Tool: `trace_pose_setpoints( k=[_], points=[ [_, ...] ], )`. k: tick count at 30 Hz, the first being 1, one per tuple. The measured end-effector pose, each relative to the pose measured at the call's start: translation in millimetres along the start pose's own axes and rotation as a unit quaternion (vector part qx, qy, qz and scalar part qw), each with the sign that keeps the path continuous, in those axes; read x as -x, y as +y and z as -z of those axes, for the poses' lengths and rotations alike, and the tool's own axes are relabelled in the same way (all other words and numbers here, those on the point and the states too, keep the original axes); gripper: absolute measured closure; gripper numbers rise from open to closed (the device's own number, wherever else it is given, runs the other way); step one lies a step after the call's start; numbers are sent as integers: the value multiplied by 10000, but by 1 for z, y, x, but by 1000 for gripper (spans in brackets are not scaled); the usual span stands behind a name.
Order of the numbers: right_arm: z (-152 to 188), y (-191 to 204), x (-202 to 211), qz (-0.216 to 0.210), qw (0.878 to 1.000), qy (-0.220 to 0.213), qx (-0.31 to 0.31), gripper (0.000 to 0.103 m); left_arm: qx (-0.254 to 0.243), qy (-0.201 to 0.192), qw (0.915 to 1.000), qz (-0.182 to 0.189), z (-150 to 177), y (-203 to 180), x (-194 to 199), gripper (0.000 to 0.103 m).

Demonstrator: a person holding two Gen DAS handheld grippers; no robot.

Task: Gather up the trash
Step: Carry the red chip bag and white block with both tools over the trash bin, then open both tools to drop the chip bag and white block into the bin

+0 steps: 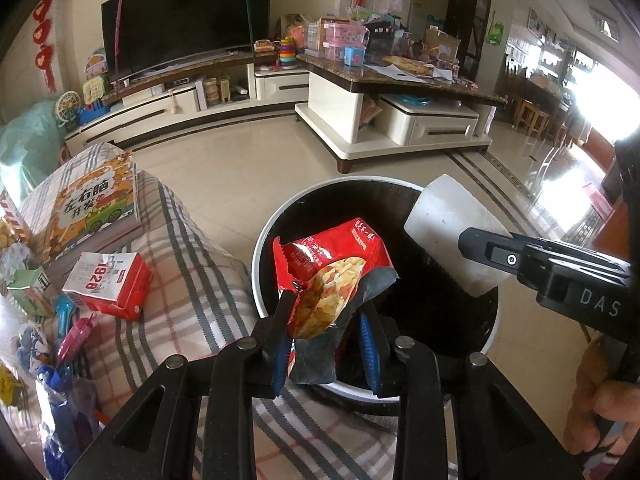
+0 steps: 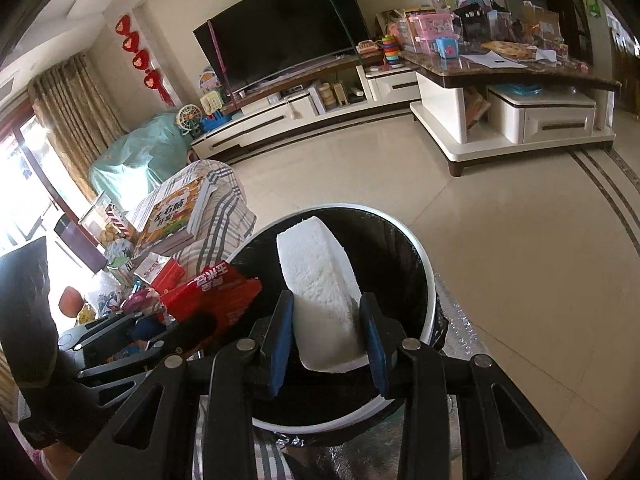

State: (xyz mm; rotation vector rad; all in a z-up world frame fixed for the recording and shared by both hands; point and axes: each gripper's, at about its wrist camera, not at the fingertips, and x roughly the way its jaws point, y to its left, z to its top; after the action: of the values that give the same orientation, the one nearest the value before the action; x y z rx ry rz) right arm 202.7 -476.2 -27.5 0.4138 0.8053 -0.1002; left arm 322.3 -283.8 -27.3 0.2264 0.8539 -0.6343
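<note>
**Both grippers held trash over the bin**

Your left gripper [image 1: 326,320] was clamped on a red snack bag [image 1: 334,276], its blue-padded fingers [image 1: 280,354] pinching the crumpled lower end while the open, torn top stood up over the mouth of the trash bin [image 1: 260,276]. Your right gripper [image 2: 328,334] was closed on a white foam block [image 2: 320,280], which you held tilted above the same bin [image 2: 428,280]; the block reached out past the fingertips over the black-lined interior. From the left wrist view, the block [image 1: 448,232] hung at the bin's right rim, just beside the bag but apart from it. You had the bin standing against a plaid-covered sofa [image 1: 192,264], where a red and white carton [image 1: 110,284] lay on its side near a stack of picture books [image 1: 92,204]. Beyond, on the tiled floor [image 1: 248,168], stood a television cabinet [image 1: 160,108] and a cluttered coffee table [image 1: 400,80].
</note>
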Motion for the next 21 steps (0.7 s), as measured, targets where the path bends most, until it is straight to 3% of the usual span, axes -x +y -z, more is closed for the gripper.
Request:
trace_pose_setpoints(
  k=[8, 12, 16, 19, 21],
  points=[
    [-2, -5, -1, -8, 10000, 29, -88, 68, -33, 46, 10000, 48, 0, -3, 0, 69],
    [-4, -5, 0, 52, 10000, 2, -58, 66, -43, 38, 10000, 30, 0, -4, 0, 49],
    [-6, -7, -1, 54, 9999, 44, -143, 61, -6, -43, 10000, 77, 3, -3, 9, 35],
    [-3, -8, 3, -31, 9997, 44, -236, 45, 83, -173, 9998, 68, 11, 2, 22, 27],
    [0, -5, 7, -98, 9996, -27, -258, 41, 263, -245, 9993, 130, 23, 9, 33, 26]
  ],
)
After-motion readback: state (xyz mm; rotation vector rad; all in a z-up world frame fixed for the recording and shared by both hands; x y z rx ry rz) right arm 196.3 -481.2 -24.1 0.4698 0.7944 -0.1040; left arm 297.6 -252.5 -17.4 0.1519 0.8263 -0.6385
